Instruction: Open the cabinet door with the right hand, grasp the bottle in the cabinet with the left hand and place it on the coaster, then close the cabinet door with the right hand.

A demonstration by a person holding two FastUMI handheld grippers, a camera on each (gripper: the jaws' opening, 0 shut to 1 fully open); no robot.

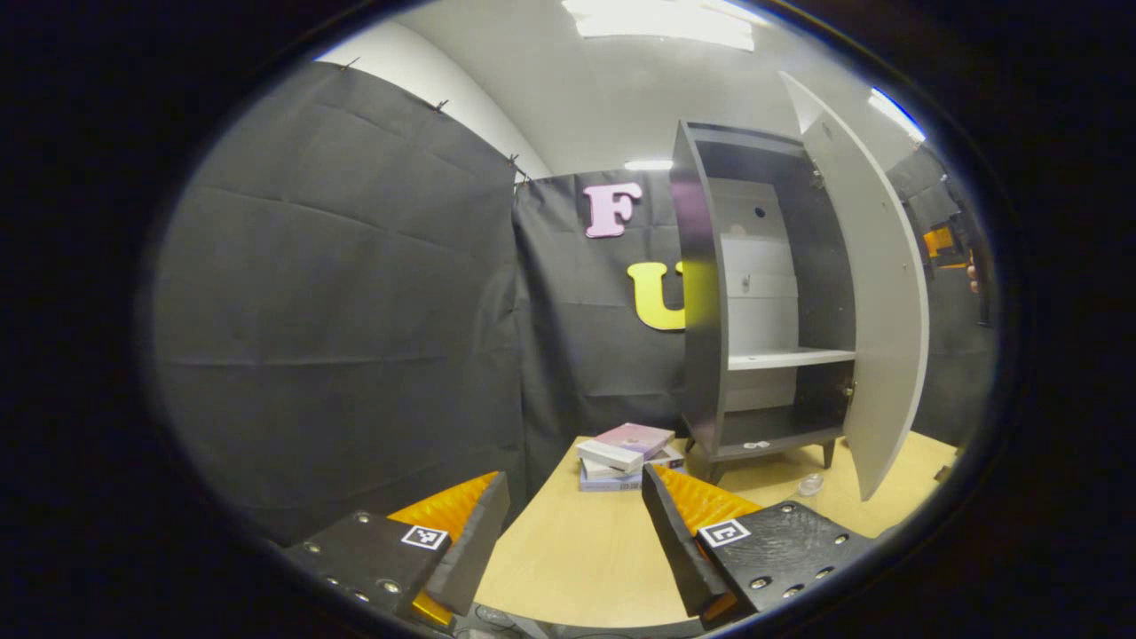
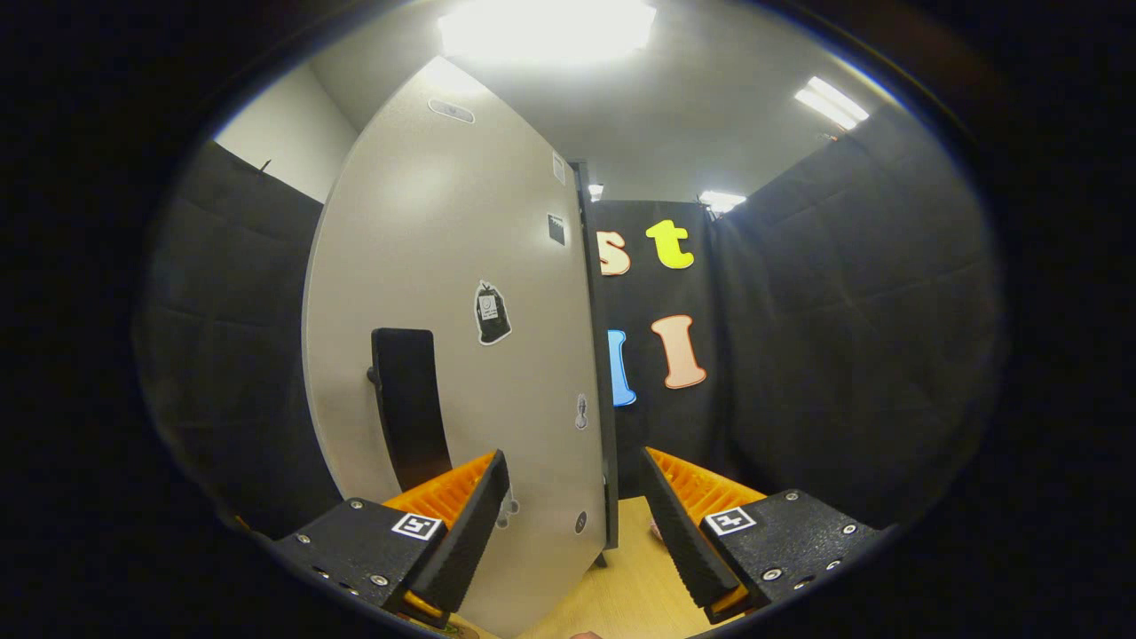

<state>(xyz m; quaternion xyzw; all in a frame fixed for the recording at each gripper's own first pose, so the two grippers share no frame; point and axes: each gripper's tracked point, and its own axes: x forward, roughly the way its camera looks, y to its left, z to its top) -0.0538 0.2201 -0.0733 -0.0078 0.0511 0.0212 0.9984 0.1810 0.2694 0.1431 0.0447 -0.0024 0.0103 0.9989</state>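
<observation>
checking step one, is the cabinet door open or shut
Open: the door stands swung wide, showing the cabinet's bare shelf.

the dark cabinet (image 1: pixel 701 355) stood upright on the table (image 1: pixel 577 550). its pale door (image 1: pixel 874 293) hung wide open. its shelves held no bottle.

Hidden and unclear parts around the open cabinet

The cabinet door (image 1: pixel 874 293) hides the cabinet's (image 1: pixel 710 293) right side; a small clear object (image 1: pixel 809 485) on the table (image 1: pixel 577 550) below it is too blurred to identify, and the door handle's (image 2: pixel 406 404) lower end sits behind the right gripper's fingers (image 2: pixel 461 524).
</observation>
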